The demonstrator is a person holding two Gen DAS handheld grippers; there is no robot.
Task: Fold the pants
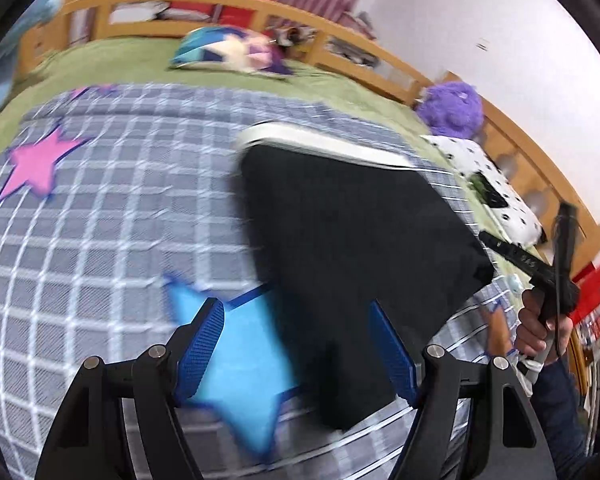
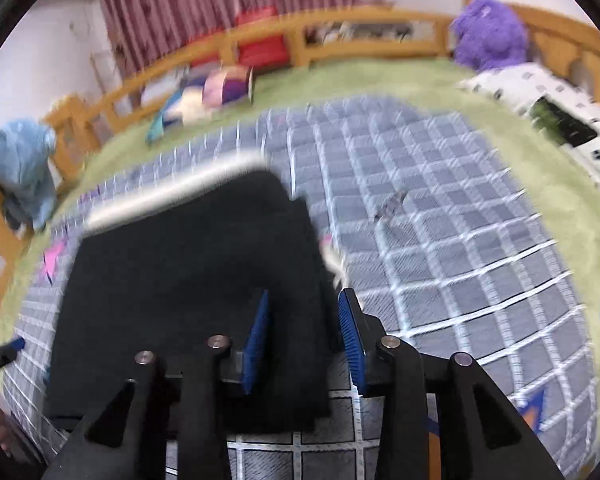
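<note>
The black pants lie folded into a rough rectangle on the grey checked blanket, with a white band along the far edge. My left gripper is open above the pants' near left corner, holding nothing. In the right wrist view the pants fill the left centre. My right gripper is open over the pants' near right edge, empty. The right gripper also shows in the left wrist view, held in a hand at the right edge. Both views are motion-blurred.
The blanket covers a green bed with a wooden rail. A purple plush, a spotted white pillow, a colourful cushion and a blue plush lie around the edges.
</note>
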